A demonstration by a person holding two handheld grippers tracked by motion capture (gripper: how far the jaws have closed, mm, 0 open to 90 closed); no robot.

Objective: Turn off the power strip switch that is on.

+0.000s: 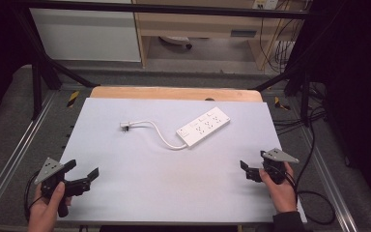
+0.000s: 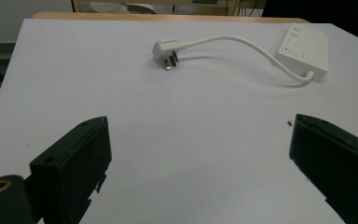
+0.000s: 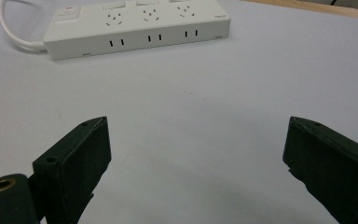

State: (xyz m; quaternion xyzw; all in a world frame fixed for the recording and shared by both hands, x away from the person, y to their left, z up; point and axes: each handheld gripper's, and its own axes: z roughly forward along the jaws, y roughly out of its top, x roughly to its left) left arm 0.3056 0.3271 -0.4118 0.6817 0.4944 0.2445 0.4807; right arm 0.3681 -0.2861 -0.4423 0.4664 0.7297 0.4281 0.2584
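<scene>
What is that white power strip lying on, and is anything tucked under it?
The power strip lies flat on the pale sheet covering the wooden table. Nothing pokes out from beneath it; the patch directly under it is hidden.

Lighting: even, overhead; pale grey tabletop (image 1: 174, 174) brightly lit, surroundings dark. Shadows: soft, faint. Glare: none. Focus: mildly soft, near black jaws blurred.

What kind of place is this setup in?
Probably a lab or workshop recording station: a table with a pale cover inside a dark metal frame, loose cables along the back wall, and a white power strip laid out.
</scene>
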